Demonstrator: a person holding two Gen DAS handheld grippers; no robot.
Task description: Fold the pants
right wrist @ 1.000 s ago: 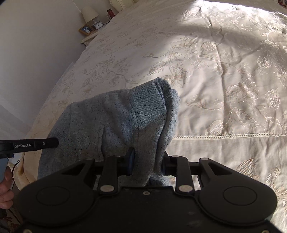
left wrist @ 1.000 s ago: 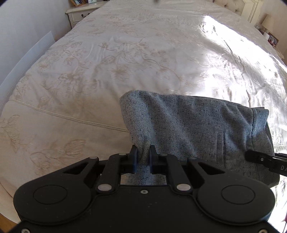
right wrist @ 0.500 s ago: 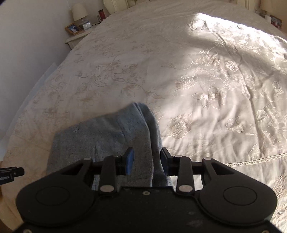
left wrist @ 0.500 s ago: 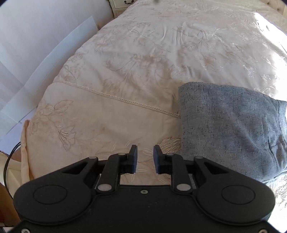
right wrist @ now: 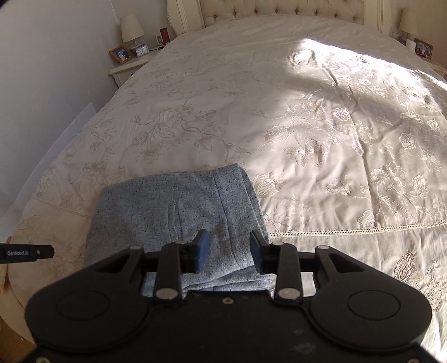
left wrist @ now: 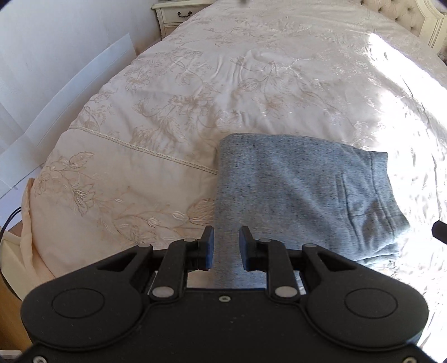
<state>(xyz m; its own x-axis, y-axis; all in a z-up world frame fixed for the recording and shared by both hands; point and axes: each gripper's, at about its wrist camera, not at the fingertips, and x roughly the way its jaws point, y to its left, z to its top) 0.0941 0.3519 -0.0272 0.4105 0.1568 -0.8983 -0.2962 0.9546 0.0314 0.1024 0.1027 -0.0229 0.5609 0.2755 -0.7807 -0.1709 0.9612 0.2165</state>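
Note:
The grey-blue speckled pants lie folded into a compact rectangle near the foot of the bed; they also show in the right wrist view. My left gripper is open and empty, just above the near left edge of the folded pants. My right gripper is open and empty above the near right part of the pants. The tip of the left gripper shows at the left edge of the right wrist view.
The cream embroidered bedspread covers the whole bed. A nightstand with a lamp, clock and photo frame stands at the far left beside the tufted headboard. A white wall runs along the left. The bed edge is near me.
Both grippers let go of the pants and opened. The pants dropped flat onto the bed, folded. Both grippers pulled back and rose a little.

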